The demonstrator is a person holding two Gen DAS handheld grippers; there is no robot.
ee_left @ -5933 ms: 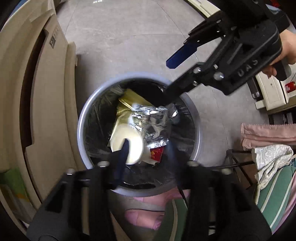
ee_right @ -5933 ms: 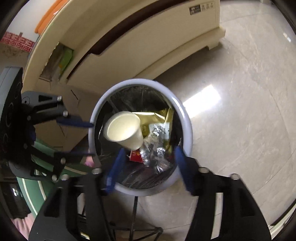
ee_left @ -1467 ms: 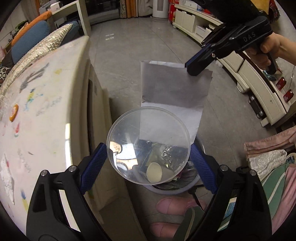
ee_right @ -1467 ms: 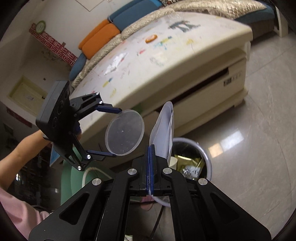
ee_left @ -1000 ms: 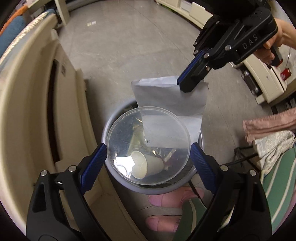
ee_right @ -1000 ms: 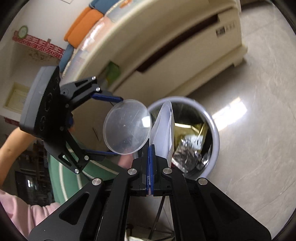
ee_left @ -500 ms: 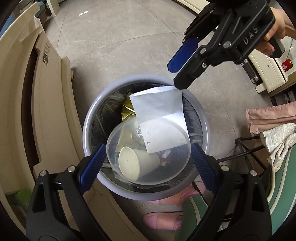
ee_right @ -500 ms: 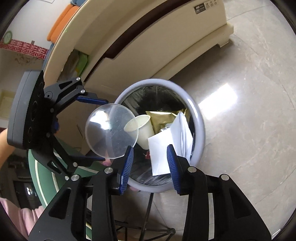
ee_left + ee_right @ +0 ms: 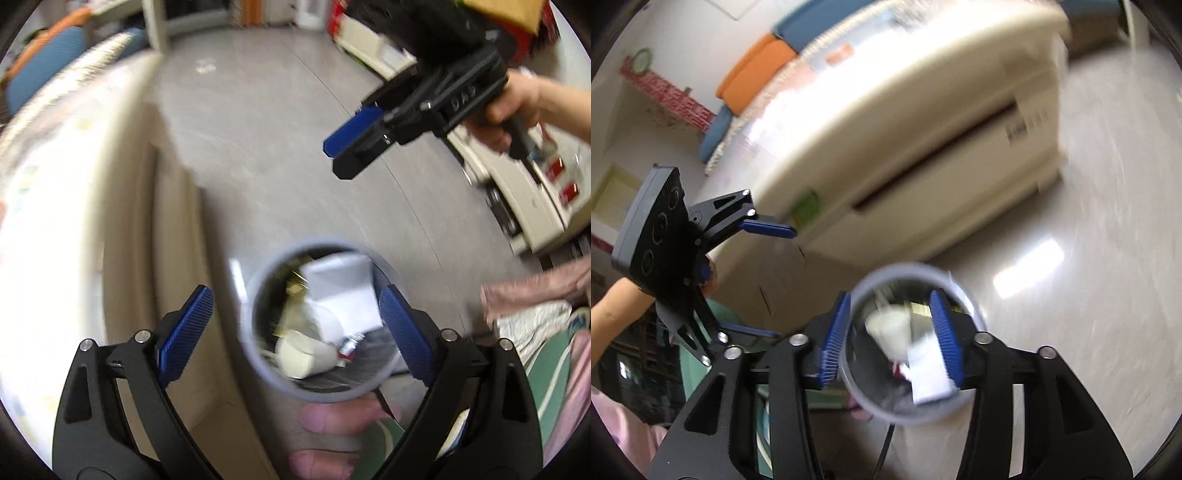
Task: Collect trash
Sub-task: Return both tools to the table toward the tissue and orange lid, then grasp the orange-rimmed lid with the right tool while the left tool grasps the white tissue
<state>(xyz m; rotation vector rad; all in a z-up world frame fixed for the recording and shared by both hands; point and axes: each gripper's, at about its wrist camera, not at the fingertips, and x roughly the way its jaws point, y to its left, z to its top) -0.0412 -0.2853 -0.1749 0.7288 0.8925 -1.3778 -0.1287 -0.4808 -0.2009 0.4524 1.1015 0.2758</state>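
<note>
Two grippers hung above one round trash bin [image 9: 258,354], and neither held anything. The left gripper [image 9: 295,328] had its blue pads spread wide, one on each side of the bin's rim as its own camera saw it, so the bin mouth sat directly below and between them. The right gripper [image 9: 345,151] stood farther from the bin, out over the bare grey floor [image 9: 258,147] beyond the bin's far rim; from the left wrist view its pads looked nearly edge-on, but the right wrist view showed its pads [image 9: 942,332] parted with nothing between them and the bin framed in the gap.

Inside the bin lay the gathered rubbish: one white paper sheet [image 9: 343,295] leaning toward the far side, its long edge running roughly from rim to bottom, one pale paper cup [image 9: 303,356] tipped on its side at the near side, one small red scrap [image 9: 347,347] beside the cup, and a bit of gold wrapper [image 9: 295,288] next to the sheet. Blur hid anything finer.

Beside the bin stood one cream table [image 9: 923,122], touching or almost touching it; which, the blur left unclear. Judging by the empty jaws, the drop looked finished, and any remaining trash would lie away from the bin, probably on the table, with the left gripper nearer to it.
</note>
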